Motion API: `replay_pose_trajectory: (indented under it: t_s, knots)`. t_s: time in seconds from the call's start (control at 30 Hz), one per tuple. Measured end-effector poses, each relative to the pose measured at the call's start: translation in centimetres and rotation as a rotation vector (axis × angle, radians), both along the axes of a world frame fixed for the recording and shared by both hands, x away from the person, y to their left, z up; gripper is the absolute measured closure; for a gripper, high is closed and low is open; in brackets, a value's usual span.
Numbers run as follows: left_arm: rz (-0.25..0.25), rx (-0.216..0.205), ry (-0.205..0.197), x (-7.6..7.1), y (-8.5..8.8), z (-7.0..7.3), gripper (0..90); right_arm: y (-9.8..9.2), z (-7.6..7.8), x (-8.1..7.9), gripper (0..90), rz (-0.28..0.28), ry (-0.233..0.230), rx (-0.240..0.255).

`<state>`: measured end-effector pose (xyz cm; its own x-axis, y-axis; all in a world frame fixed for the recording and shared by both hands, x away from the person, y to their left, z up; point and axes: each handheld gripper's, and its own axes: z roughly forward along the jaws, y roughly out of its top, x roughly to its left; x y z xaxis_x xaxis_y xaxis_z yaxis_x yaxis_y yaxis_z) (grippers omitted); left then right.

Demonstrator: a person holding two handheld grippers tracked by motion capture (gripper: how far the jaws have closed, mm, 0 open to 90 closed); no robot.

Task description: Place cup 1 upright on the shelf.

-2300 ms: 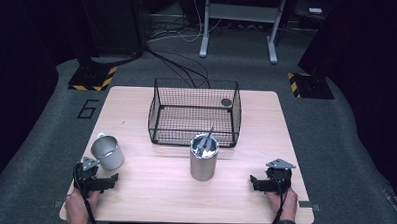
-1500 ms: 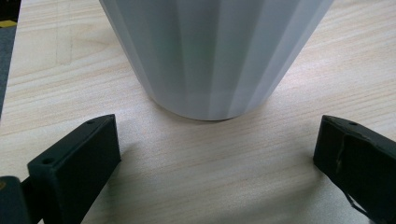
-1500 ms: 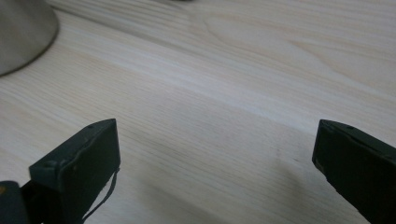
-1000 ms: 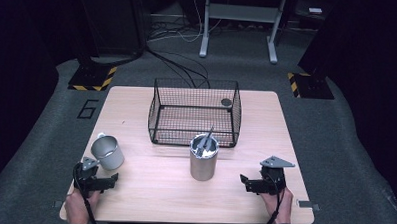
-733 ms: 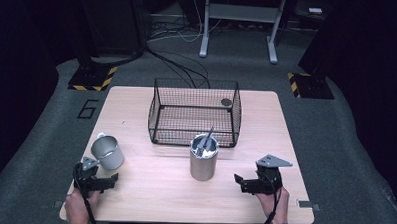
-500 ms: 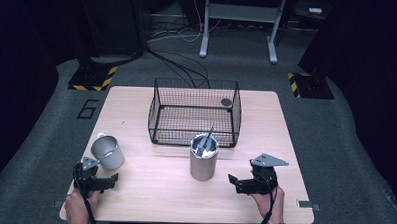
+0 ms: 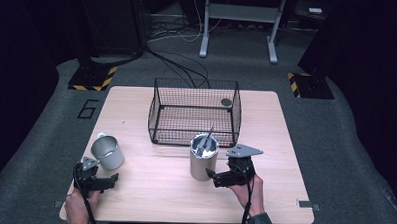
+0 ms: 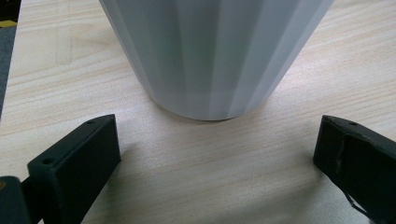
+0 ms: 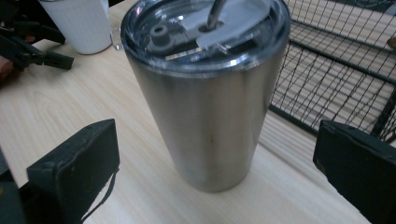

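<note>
A tall steel tumbler point(image 7: 203, 157) with a clear lid and a metal straw stands in front of the black wire basket point(image 7: 194, 112). My right gripper point(image 7: 217, 178) is open just right of the tumbler's base, jaws wide. In the right gripper view the tumbler point(image 9: 205, 88) stands close ahead between the jaws, untouched. A white mug point(image 7: 107, 152) sits at the table's left. My left gripper point(image 7: 111, 180) is open just in front of it. The left gripper view looks at the mug's base point(image 8: 210, 51) from very near.
A small dark round object point(image 7: 226, 101) lies in the basket's far right corner. The wooden table point(image 7: 153, 200) has bare room along the front between my hands. Dark floor, cables and a metal stand lie beyond the table.
My right gripper has moved left across the table toward the steel tumbler and now sits beside it. The left gripper has stayed put by the mug.
</note>
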<state>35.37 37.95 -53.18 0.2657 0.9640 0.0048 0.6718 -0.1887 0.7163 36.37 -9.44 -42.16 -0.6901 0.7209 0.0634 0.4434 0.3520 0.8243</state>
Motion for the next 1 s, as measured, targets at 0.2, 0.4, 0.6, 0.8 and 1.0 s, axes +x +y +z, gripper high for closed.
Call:
replay_pose_trajectory:
  t_s: [0.2,0.4,0.6,0.8,1.0]
  knots:
    - [0.005,0.001,-0.008,0.0,0.0,-0.1,0.3,1.6,0.2,1.3,0.0,0.004,-0.016,-0.003]
    - [0.002,-0.001,-0.003,0.0,0.0,0.0,0.3,2.9,0.1,2.2,0.0,-0.011,-0.021,-0.011]
    - [0.01,-0.005,-0.012,0.0,-0.1,-0.1,0.3,3.7,-0.4,2.8,0.0,-0.011,-0.024,-0.022]
    - [0.002,-0.001,-0.005,0.0,0.0,0.0,0.3,4.3,-0.6,3.2,0.0,-0.014,-0.026,-0.028]
    - [0.005,0.001,-0.008,0.0,0.0,-0.1,0.3,4.6,-0.7,3.5,0.6,-0.014,-0.026,-0.019]
